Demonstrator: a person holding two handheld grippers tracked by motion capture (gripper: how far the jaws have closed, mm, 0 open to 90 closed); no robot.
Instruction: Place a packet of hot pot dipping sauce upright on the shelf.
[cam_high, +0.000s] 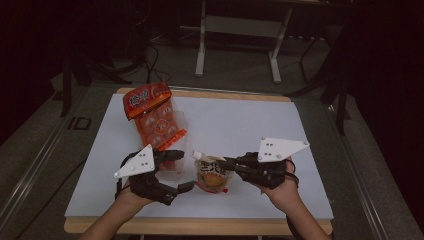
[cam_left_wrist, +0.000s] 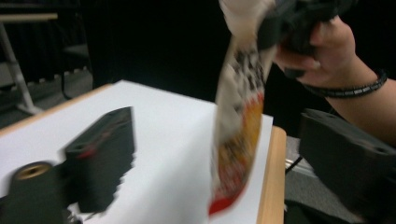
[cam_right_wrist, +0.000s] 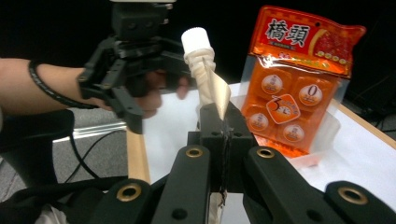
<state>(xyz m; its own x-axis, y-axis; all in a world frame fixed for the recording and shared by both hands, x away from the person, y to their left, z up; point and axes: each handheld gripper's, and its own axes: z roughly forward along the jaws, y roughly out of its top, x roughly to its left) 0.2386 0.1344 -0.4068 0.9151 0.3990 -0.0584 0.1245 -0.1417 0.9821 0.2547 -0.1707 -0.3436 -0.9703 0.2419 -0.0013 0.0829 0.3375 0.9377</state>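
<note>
Pouch (cam_high: 214, 175) pinched in right fingers (cam_right_wrist: 223, 135), left fingers (cam_left_wrist: 107, 154) wide, orange pack (cam_high: 152, 117) behind.

White-topped table (cam_high: 240, 125) with a wooden edge; on it stands a clear tray (cam_high: 172, 167), and the orange snack pack (cam_high: 152, 117) leans up from that tray, toward the far-left corner.

A dark room — grey floor (cam_high: 240, 60), a white-legged desk frame (cam_high: 239, 25) beyond.
</note>
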